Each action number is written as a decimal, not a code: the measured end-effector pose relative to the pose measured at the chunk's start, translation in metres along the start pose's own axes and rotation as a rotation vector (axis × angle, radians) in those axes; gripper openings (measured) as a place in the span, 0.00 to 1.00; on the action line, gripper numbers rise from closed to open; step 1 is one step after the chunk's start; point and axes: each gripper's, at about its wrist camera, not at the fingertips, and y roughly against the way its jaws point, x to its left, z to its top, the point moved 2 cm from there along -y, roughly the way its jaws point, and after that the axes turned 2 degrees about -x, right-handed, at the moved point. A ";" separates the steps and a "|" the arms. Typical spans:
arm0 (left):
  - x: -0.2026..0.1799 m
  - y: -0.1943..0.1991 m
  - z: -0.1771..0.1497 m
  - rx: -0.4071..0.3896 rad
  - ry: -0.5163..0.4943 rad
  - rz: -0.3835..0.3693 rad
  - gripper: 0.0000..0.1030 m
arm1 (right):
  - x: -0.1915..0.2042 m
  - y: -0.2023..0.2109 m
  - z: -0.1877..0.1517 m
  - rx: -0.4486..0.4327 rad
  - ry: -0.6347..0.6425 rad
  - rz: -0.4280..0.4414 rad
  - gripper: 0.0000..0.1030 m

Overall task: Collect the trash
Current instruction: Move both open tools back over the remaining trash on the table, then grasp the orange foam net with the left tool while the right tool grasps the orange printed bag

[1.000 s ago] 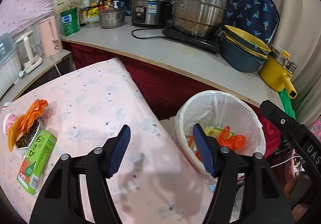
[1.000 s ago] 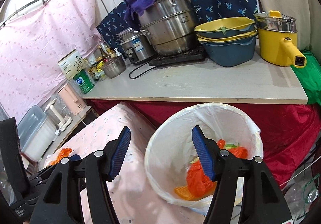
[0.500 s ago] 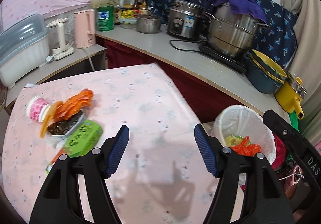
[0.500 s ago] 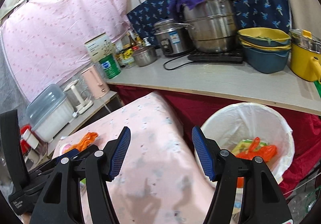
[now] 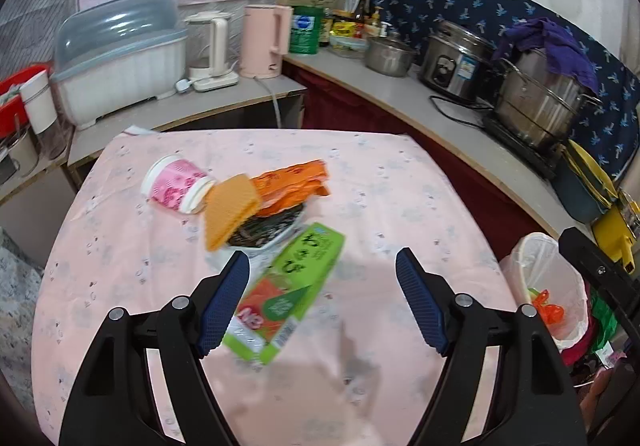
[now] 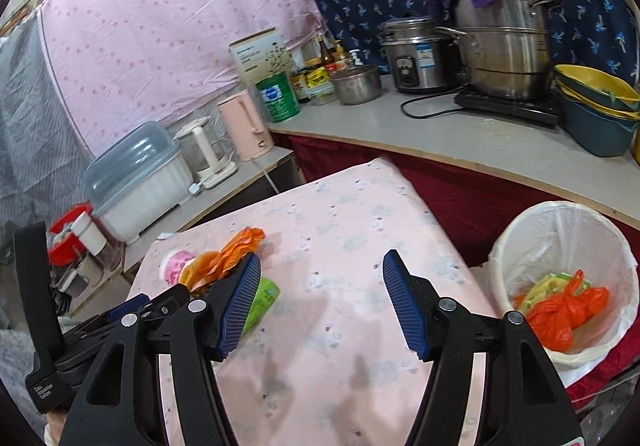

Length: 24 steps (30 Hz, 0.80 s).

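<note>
Trash lies on the pink-clothed table: a green box, a pink cup on its side, an orange wafer-like piece, an orange wrapper and a dark food tray. My left gripper is open and empty just above the green box. My right gripper is open and empty over the table, right of the trash pile. The white-lined bin holds an orange bag; the bin also shows in the left wrist view.
A counter runs behind the table with a pink kettle, rice cooker, steel pots and stacked bowls. A white lidded container stands at the left.
Both grippers have swung left, away from the bin and toward the trash on the table. The left gripper now hovers over the green box. Both stay open.
</note>
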 end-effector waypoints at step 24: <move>0.082 -0.086 0.020 0.077 0.049 0.042 0.70 | 0.090 -0.164 -0.004 0.203 0.046 0.118 0.60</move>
